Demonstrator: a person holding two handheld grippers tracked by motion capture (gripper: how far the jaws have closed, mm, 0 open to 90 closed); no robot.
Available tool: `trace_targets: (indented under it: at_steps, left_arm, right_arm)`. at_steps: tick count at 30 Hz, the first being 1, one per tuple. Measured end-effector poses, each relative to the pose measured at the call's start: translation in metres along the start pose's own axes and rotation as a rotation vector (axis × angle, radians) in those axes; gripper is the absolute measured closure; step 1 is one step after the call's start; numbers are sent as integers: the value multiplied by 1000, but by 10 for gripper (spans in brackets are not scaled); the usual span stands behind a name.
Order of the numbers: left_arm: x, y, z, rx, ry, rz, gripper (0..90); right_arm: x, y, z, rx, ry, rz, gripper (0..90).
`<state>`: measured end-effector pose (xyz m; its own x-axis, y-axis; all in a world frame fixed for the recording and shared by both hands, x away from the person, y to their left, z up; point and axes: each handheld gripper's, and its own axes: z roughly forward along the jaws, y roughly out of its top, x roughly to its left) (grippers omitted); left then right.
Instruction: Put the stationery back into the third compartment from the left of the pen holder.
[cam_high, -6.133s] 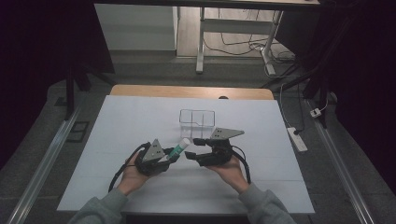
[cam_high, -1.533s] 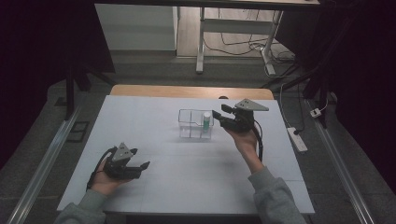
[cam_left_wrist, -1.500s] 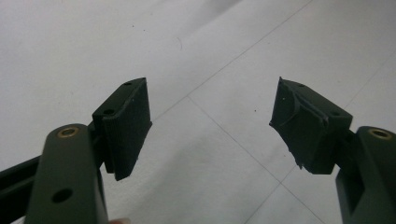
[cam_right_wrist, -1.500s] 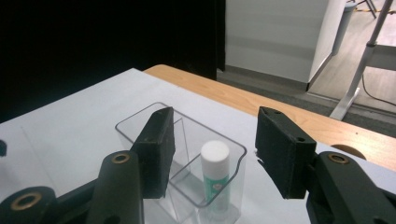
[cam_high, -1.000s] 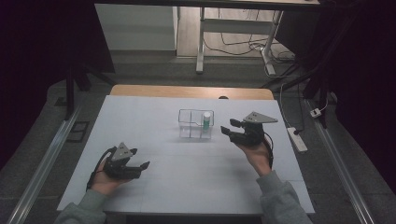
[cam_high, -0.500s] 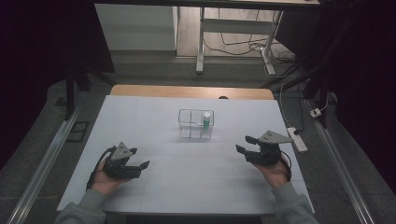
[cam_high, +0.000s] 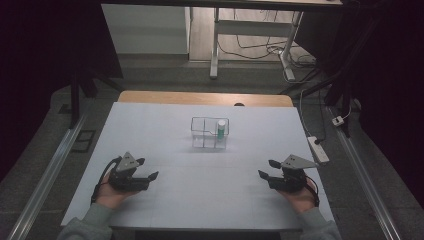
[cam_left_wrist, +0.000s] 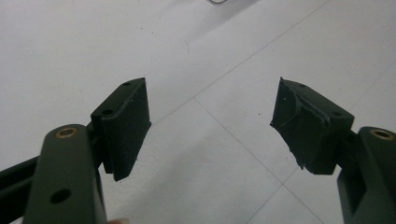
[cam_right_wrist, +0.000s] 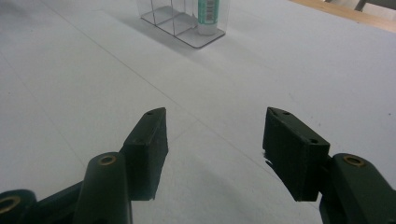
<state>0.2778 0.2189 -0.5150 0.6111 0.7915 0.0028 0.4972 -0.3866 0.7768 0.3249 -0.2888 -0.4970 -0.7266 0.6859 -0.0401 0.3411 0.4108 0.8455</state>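
A clear divided box (cam_high: 210, 133) stands at the middle of the white table, and a small green-and-white tube (cam_high: 220, 128) stands upright in its back right compartment. In the right gripper view the box (cam_right_wrist: 173, 18) and the tube (cam_right_wrist: 208, 14) show far ahead. My left gripper (cam_high: 147, 169) rests near the front left of the table, open and empty. My right gripper (cam_high: 267, 169) rests near the front right, open and empty. Bare table surface lies between the left jaws (cam_left_wrist: 210, 126) and between the right jaws (cam_right_wrist: 215, 135).
The white table (cam_high: 165, 125) has a wooden strip (cam_high: 200, 98) along its far edge. A power strip (cam_high: 318, 149) lies at the table's right edge. Metal rails (cam_high: 45, 175) run along both sides, and desk legs and cables stand behind.
My right gripper left the tube in the box, opened, and drew back to the front right of the table. My left gripper moved earlier to the front left and stays there.
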Motion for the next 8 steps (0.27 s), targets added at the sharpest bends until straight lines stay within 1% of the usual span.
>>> trace_targets:
  at_steps: [1, 5, 6, 8]
  left_arm:
    - [0, 0, 0, 0, 0, 1, 275]
    - [1, 0, 0, 0, 3, 1, 275]
    - [1, 0, 0, 1, 2, 1, 275]
    - [0, 0, 1, 4, 2, 2, 275]
  right_arm:
    - [0, 0, -1, 6, -8, -1, 390]
    - [-2, -3, -2, 6, -1, 5, 390]
    - [-2, -3, -2, 10, -9, 7, 390]
    - [-2, -3, -2, 5, -10, 8, 390]
